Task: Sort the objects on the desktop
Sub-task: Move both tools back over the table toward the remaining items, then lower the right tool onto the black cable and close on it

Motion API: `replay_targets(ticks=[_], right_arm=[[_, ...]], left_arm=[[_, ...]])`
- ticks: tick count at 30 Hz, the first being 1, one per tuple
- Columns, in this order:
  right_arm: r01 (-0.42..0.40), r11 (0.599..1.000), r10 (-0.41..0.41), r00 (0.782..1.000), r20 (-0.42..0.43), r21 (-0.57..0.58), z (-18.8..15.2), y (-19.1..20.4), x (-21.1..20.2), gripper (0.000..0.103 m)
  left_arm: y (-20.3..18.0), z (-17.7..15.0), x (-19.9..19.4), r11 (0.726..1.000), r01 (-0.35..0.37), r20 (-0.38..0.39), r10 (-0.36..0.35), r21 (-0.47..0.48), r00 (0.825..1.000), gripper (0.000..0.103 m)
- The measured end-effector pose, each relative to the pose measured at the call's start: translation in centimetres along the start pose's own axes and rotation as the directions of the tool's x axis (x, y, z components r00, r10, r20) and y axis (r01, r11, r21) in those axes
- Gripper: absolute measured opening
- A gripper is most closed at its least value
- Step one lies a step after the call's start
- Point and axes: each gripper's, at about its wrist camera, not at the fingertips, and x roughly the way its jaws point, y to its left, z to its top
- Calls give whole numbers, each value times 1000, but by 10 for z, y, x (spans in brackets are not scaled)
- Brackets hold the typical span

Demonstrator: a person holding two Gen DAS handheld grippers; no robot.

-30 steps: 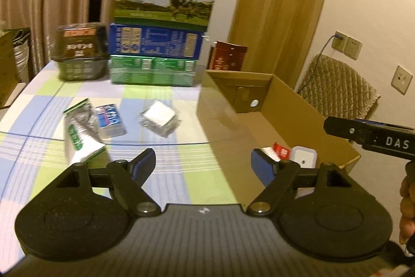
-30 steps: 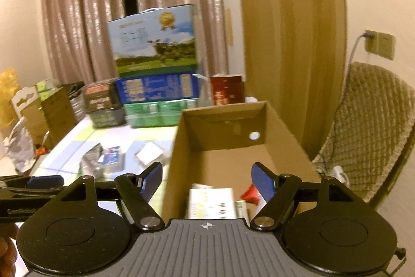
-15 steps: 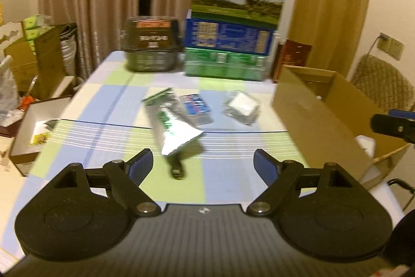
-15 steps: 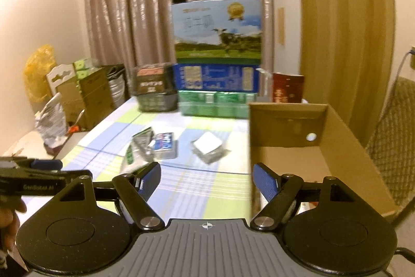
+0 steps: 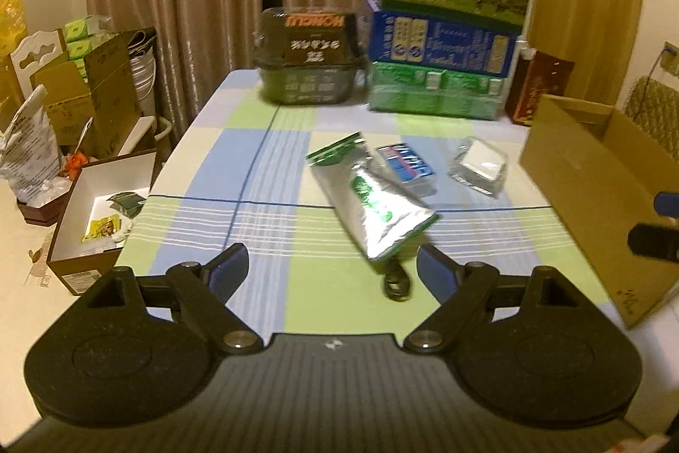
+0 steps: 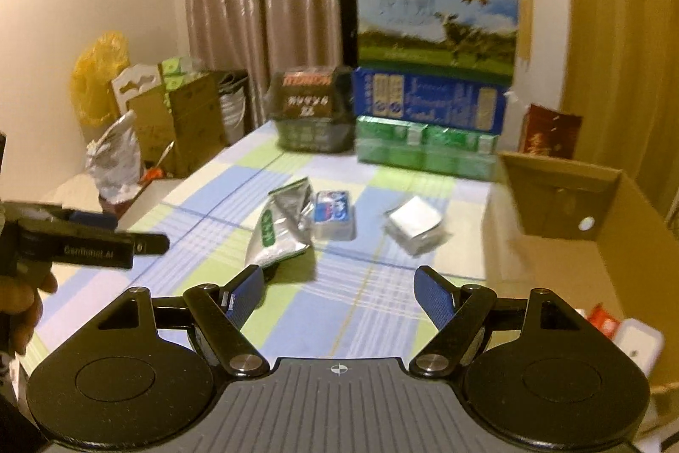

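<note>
- The left gripper point(image 5: 332, 269) hangs above the near part of the desk point(image 5: 254, 164), its fingers point(image 5: 225, 270) spread wide with nothing between them.
- The right gripper point(image 6: 338, 289) is likewise empty, fingers point(image 6: 437, 296) well apart, above the desk beside the cardboard box point(image 6: 594, 198).
- A silver-and-green pouch point(image 5: 369, 198) lies flat mid-desk, its near end over a small dark object point(image 5: 397, 281).
- A blue packet point(image 5: 405, 166) touches the pouch's far side; a clear-wrapped white packet point(image 5: 479, 166) lies near it, apart, toward the box.
- The open cardboard box stands at the desk's right edge; in the right wrist view a red-and-white item point(image 6: 604, 321) and a white case point(image 6: 641, 342) lie inside.
- Stacked cartons point(image 5: 441, 71) and a dark tub point(image 5: 310, 62) line the far edge.
</note>
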Motion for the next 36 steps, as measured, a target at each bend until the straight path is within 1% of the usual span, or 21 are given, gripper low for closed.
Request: replay_targets(ticks=[3, 6, 9, 11, 13, 17, 19, 22, 23, 26, 31, 35, 36], right_arm=[[-17, 1000, 16, 999, -34, -11, -8, 10, 26, 76], [-40, 999, 39, 997, -64, -19, -17, 20, 51, 75], [-58, 998, 57, 995, -85, -10, -26, 28, 77, 75], [-68, 998, 68, 993, -96, 2, -30, 32, 94, 75], [-78, 997, 78, 992, -103, 9, -32, 37, 110, 75], [-90, 996, 90, 988, -127, 5, -37, 46, 138, 75], [-92, 996, 92, 986, -138, 4, -40, 50, 147, 70], [-100, 995, 97, 985, -145, -9, -41, 55, 161, 64], [-103, 995, 100, 984, -146, -12, -41, 57, 165, 63], [-109, 994, 106, 983, -150, -18, -41, 61, 177, 60], [-100, 994, 90, 982, -165, -53, -45, 68, 194, 48], [-98, 993, 85, 984, -159, -73, -46, 69, 197, 44], [-94, 993, 81, 984, -158, -76, -46, 68, 197, 39]], left_arm=[[15, -2, 17, 1000, -17, -14, 16, -26, 1000, 84], [26, -4, 31, 999, -13, -30, 12, -52, 999, 84], [27, -1, 43, 1000, -17, -36, 16, -16, 999, 84], [27, 1, 49, 999, -31, -31, 31, 11, 999, 84], [31, 4, 56, 999, -37, -31, 37, -2, 999, 84], [36, 12, 69, 999, -17, -40, 16, -31, 999, 84], [36, 15, 76, 1000, -6, -54, 5, -21, 999, 84], [33, 16, 84, 999, -18, -78, 21, 30, 997, 84], [33, 16, 85, 999, -13, -85, 16, 36, 996, 84], [36, 16, 87, 1000, -12, -94, 14, 25, 996, 84], [37, 14, 91, 1000, -12, -116, 14, 21, 993, 84], [34, 14, 93, 1000, -5, -127, 8, 22, 992, 84], [33, 13, 94, 1000, -4, -129, 7, 23, 992, 84]])
